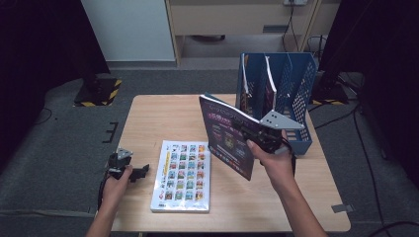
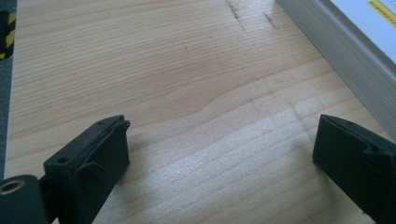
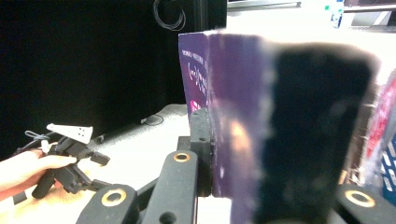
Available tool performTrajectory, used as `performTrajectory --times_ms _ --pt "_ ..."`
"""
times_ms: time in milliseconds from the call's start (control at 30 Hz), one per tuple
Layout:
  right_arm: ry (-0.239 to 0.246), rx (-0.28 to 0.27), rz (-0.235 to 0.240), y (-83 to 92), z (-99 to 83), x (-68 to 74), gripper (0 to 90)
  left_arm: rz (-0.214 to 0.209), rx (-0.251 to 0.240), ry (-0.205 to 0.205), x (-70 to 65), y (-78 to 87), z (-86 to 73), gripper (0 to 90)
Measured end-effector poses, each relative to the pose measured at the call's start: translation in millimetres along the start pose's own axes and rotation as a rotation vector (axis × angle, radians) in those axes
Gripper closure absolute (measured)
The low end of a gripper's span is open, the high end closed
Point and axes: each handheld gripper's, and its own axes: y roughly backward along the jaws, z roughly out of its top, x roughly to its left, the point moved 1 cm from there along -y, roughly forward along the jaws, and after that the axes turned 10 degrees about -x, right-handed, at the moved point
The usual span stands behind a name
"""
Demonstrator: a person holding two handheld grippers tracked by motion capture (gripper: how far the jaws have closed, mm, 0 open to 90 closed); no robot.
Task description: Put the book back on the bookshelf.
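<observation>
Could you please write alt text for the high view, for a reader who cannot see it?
The right gripper holds a purple book upright above a wooden table, in front of a blue file rack. A book with a grid of small pictures lies flat, and the left gripper rests open at the table's left edge.

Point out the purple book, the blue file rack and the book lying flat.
purple book (image 1: pixel 225 136), high view, front cover.
blue file rack (image 1: pixel 298 79), high view, right mesh wall.
flat book (image 1: pixel 183 175), high view, cover middle.

left gripper (image 1: pixel 132 173) rests low with jaws wide apart; right gripper (image 1: pixel 252 136) is raised, jaws clamped together
</observation>
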Motion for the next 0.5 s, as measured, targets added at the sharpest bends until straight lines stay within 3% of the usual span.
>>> performTrajectory --times_ms 500 --pt "-0.006 -0.007 -0.037 31.0 -1.5 -13.1 83.9 0.001 0.001 0.002 -0.3 0.1 -0.1 2.5"
